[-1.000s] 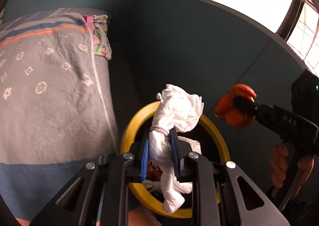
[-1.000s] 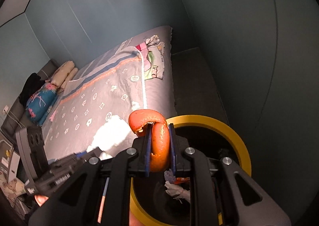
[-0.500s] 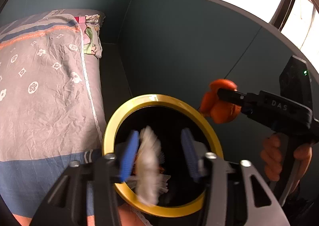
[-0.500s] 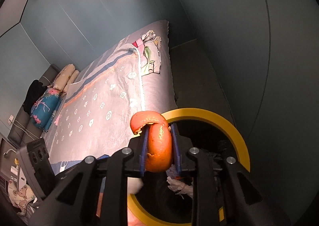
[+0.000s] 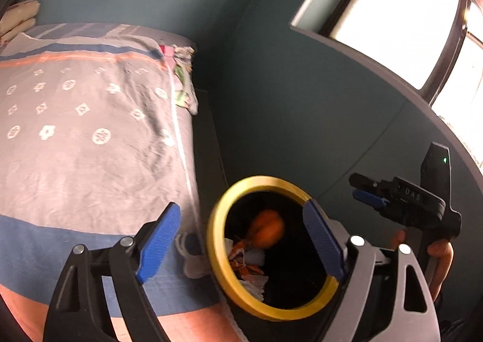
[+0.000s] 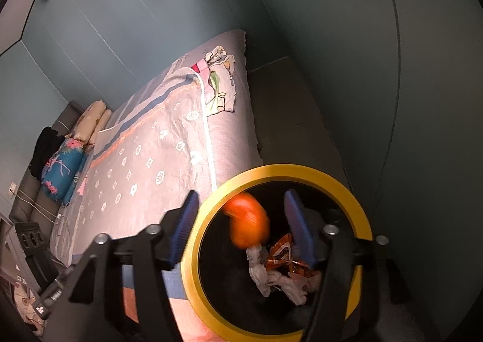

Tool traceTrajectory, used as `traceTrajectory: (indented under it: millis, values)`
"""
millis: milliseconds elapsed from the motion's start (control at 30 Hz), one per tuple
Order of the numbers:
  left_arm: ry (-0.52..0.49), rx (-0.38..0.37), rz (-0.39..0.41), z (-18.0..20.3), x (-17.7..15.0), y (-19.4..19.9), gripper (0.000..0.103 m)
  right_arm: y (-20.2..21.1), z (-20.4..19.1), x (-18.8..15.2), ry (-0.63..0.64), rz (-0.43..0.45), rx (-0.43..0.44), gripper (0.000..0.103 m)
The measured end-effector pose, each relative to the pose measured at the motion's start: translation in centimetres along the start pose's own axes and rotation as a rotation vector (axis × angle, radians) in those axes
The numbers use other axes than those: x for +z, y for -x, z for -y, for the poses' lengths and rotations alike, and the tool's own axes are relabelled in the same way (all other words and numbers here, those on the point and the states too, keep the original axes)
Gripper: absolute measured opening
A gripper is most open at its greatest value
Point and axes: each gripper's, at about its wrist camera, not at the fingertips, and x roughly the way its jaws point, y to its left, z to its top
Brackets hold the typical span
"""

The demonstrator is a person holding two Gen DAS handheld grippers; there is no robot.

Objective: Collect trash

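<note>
A black trash bin with a yellow rim (image 5: 225,215) (image 6: 283,169) stands on the floor beside the bed. An orange peel (image 5: 268,228) (image 6: 248,224), blurred, is falling inside the bin mouth. White tissue (image 6: 279,280) (image 5: 256,259) and an orange wrapper (image 6: 285,254) lie in the bin. My left gripper (image 5: 241,242) is open and empty above the bin's left side. My right gripper (image 6: 241,230) is open and empty over the bin; it also shows in the left wrist view (image 5: 366,192), to the right of the bin.
A bed with a grey patterned cover (image 5: 90,130) (image 6: 169,161) fills the left side, with pillows (image 6: 60,167) at its far end. A dark wall (image 5: 286,100) and a bright window (image 5: 392,10) are to the right. A narrow floor strip (image 6: 286,106) runs between bed and wall.
My left gripper opened and dropped the white tissue into the bin. My right gripper then opened and released the orange peel, which is falling into the bin.
</note>
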Motion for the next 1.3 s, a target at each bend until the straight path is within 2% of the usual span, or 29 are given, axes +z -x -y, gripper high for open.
traceTrajectory:
  millis: [133, 233, 300, 367, 467, 500, 600, 733, 833, 900, 1000, 1067, 1300]
  values:
    - [0.007, 0.064, 0.082, -1.2, 0.0, 2.8, 0.089, 0.4, -1.4, -0.1, 0.034, 0.038, -0.019, 0.060]
    - [-0.025, 0.148, 0.161, -1.8, 0.0, 5.6, 0.095, 0.7, -3.0, -0.4, 0.076, 0.075, -0.038, 0.063]
    - [-0.048, 0.202, 0.203, -1.9, -0.2, 7.0, 0.095, 0.7, -4.2, -0.7, 0.100, 0.097, -0.042, 0.068]
    - [-0.072, 0.267, 0.249, -2.1, -0.4, 8.8, 0.095, 0.4, -6.0, -1.1, 0.125, 0.115, -0.012, 0.080]
    - [-0.087, 0.351, 0.304, -2.4, -0.9, 11.4, 0.095, -0.2, -8.1, -1.4, 0.168, 0.121, 0.013, 0.093]
    - [-0.088, 0.385, 0.324, -2.6, -1.2, 12.4, 0.095, -0.4, -10.1, -2.1, 0.209, 0.120, 0.053, 0.094]
    - [-0.089, 0.454, 0.379, -2.9, -1.8, 14.8, 0.095, -0.7, -13.2, -3.1, 0.302, 0.108, 0.046, 0.095]
    - [-0.084, 0.584, 0.466, -2.8, -3.1, 18.1, 0.095, -0.4, -17.2, -5.2, 0.370, 0.178, 0.066, 0.095]
    - [-0.049, 0.617, 0.501, -2.7, -3.8, 20.1, 0.095, 0.1, -19.1, -7.0, 0.386, 0.239, 0.017, 0.095]
    - [-0.034, 0.638, 0.524, -2.4, -4.3, 21.1, 0.095, 0.6, -20.2, -8.3, 0.384, 0.278, 0.020, 0.095]
    - [-0.031, 0.698, 0.571, -1.4, -5.8, 22.3, 0.095, 2.1, -22.2, -11.2, 0.447, 0.364, -0.003, 0.095]
    - [-0.019, 0.744, 0.586, -0.8, -6.8, 22.9, 0.095, 3.3, -22.9, -12.5, 0.466, 0.402, 0.021, 0.095]
    - [0.032, 0.759, 0.607, 0.1, -8.8, 24.0, 0.095, 5.9, -23.2, -14.4, 0.481, 0.484, 0.040, 0.095]
